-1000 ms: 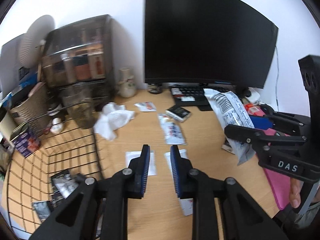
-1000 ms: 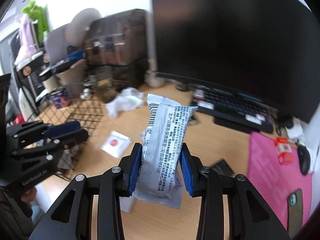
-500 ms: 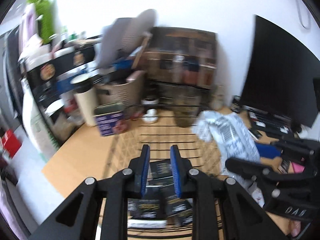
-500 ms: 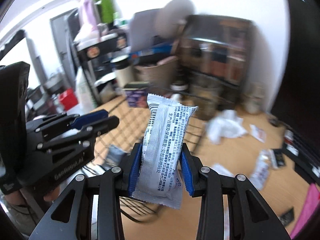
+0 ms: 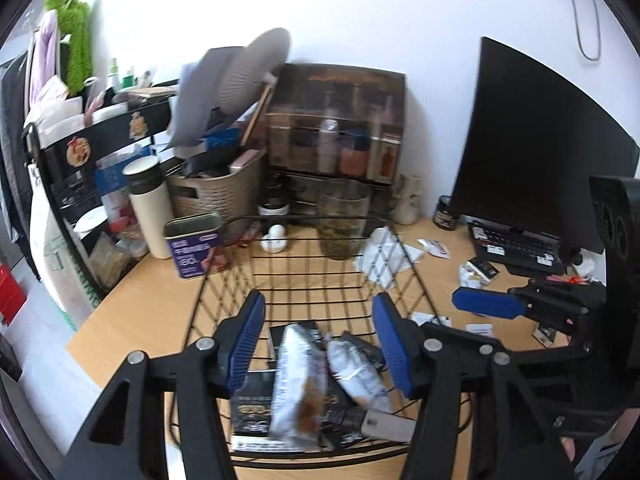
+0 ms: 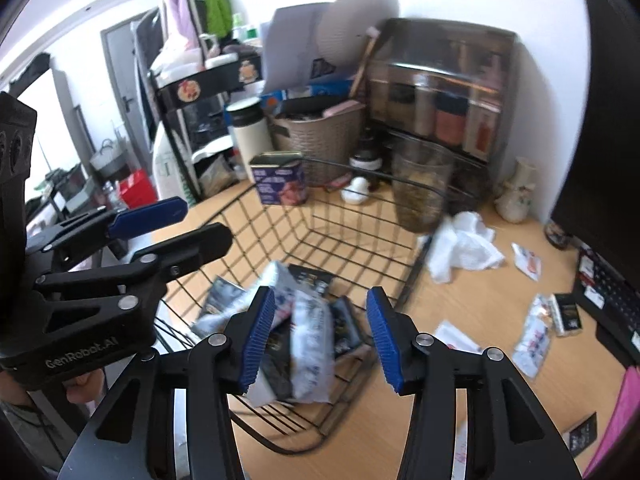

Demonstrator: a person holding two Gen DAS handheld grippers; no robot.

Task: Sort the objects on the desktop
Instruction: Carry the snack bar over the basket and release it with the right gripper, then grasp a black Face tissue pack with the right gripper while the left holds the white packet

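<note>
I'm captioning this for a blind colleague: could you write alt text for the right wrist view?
The right gripper, jaws opening and empty, hangs over a black wire basket holding snack packets. The left gripper is beside it; more packets and crumpled tissue lie on the wooden desk.

Dark monitor (image 5: pixel 536 148), white thermos (image 5: pixel 149 208), woven bin (image 5: pixel 216 196)

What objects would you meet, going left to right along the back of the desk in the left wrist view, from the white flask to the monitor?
White flask → blue tin → glass jar → crumpled tissue → keyboard → monitor.
</note>
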